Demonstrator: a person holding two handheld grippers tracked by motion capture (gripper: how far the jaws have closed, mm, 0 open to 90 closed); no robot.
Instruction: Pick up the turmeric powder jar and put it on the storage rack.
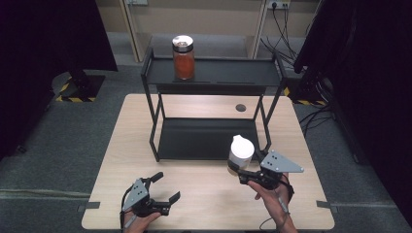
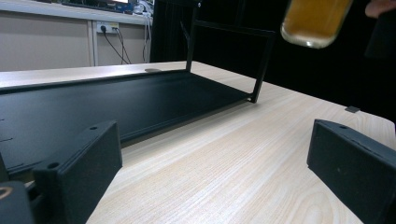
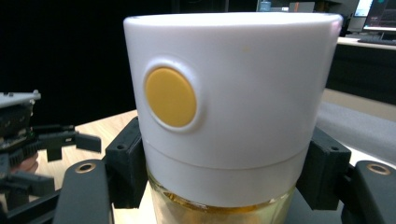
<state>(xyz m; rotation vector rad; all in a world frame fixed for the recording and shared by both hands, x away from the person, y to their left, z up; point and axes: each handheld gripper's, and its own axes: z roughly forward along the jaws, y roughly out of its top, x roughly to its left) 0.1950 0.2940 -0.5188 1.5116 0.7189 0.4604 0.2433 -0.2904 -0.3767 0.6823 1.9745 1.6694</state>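
My right gripper [image 1: 245, 175] clamped on white-lidded jar [image 1: 241, 151] above surface [image 1: 204, 194], black rack [image 1: 206, 138] just behind, orange jar [image 1: 183, 57] on top shelf, left gripper [image 1: 165, 187] wide open, empty.

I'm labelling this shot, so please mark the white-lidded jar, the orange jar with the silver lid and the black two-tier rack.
white-lidded jar [image 3: 233, 107]: right gripper view, side of its white lid.
orange jar [image 1: 184, 64]: high view, its glass body.
black two-tier rack [image 1: 233, 73]: high view, bare part of top shelf.

My left claw [image 2: 212, 172] hovers wide open over the wooden desk [image 2: 243, 154], black rack shelf [image 2: 116, 102] ahead, amber jar [image 2: 315, 21] at the upper right.
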